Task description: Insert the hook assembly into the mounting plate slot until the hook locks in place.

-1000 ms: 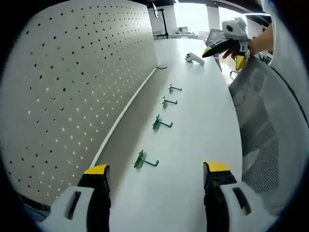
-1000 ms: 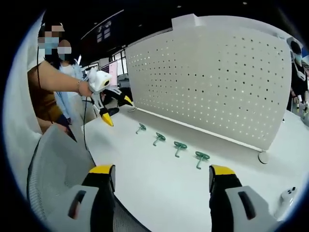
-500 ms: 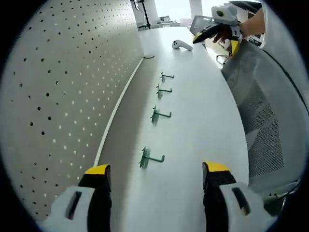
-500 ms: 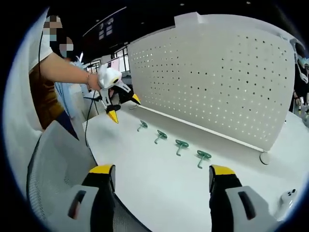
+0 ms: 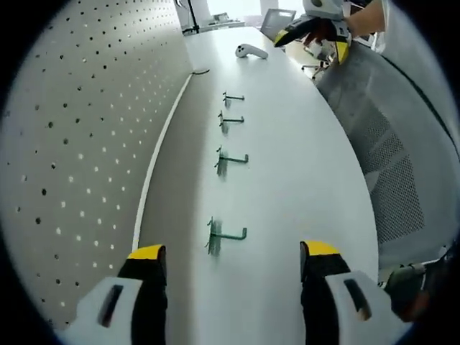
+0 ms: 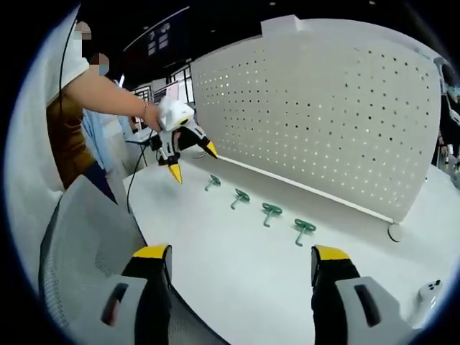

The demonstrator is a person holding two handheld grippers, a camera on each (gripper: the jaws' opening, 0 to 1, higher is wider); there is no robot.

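Observation:
Several small green hooks lie in a row on the white table in front of the white pegboard point(image 5: 72, 144). In the left gripper view the nearest hook point(image 5: 223, 236) sits just ahead of my left gripper point(image 5: 234, 251), whose jaws stand wide apart with nothing between them. My right gripper point(image 5: 316, 29) shows far off at the top, open. In the right gripper view the row runs from the far hook point(image 6: 211, 182) to the near hook point(image 6: 303, 228). My left gripper point(image 6: 194, 161) hovers open just above the far hook. My right gripper point(image 6: 241, 253) is open and holds nothing, short of the row.
A white hand controller point(image 5: 250, 51) lies at the table's far end and appears again at controller point(image 6: 430, 291). A grey mesh chair point(image 5: 388, 144) stands along the table edge. The pegboard point(image 6: 323, 108) rests on a round foot point(image 6: 393, 232). A person's arm point(image 6: 108, 93) holds the left gripper.
My left gripper has moved in over the table toward the hook at its end of the row. My right gripper has stayed about where it was. No hook has moved.

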